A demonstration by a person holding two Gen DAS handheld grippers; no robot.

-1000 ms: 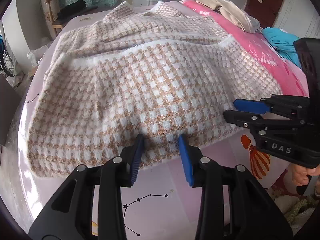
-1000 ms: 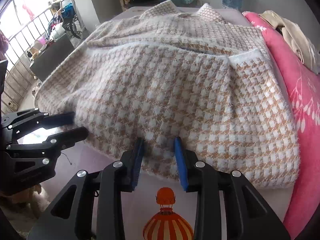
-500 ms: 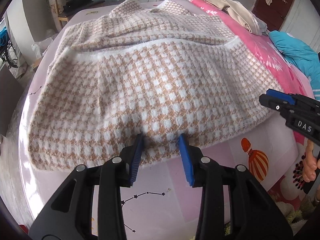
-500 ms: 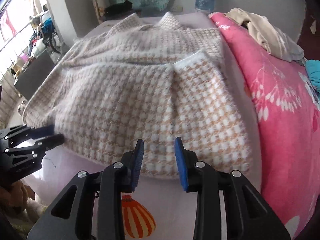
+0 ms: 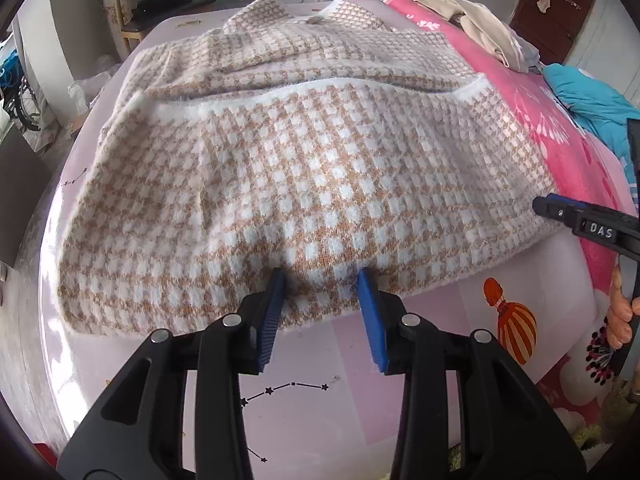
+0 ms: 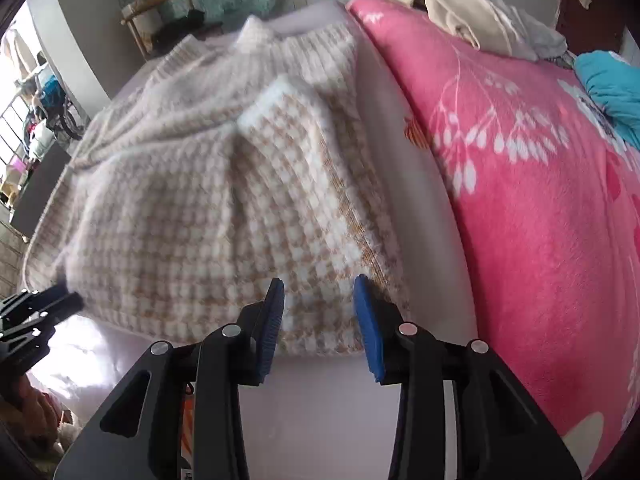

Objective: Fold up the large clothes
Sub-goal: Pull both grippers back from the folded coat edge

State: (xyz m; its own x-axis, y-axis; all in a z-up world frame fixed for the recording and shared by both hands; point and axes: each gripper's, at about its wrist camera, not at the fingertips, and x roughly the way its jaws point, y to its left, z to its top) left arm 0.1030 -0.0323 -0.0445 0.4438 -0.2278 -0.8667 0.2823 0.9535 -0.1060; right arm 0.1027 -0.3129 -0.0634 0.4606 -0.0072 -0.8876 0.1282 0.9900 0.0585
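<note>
Both tongs released at the sweater's near hem

Left wrist view: left gripper [image 5: 322, 286] gapes over the checked sweater [image 5: 304, 168] on the bed [image 5: 304, 364]; a shallow bite could slip. Right wrist view: right gripper [image 6: 318, 294] spread at the corner; it may snag one layer only

Left tongs [image 5: 322, 312] agape; right tongs [image 6: 318, 316] agape, low.

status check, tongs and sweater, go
Left tongs open at sweater near hem. Right tongs open at its right corner. Pink blanket alongside, not blocking.
</note>
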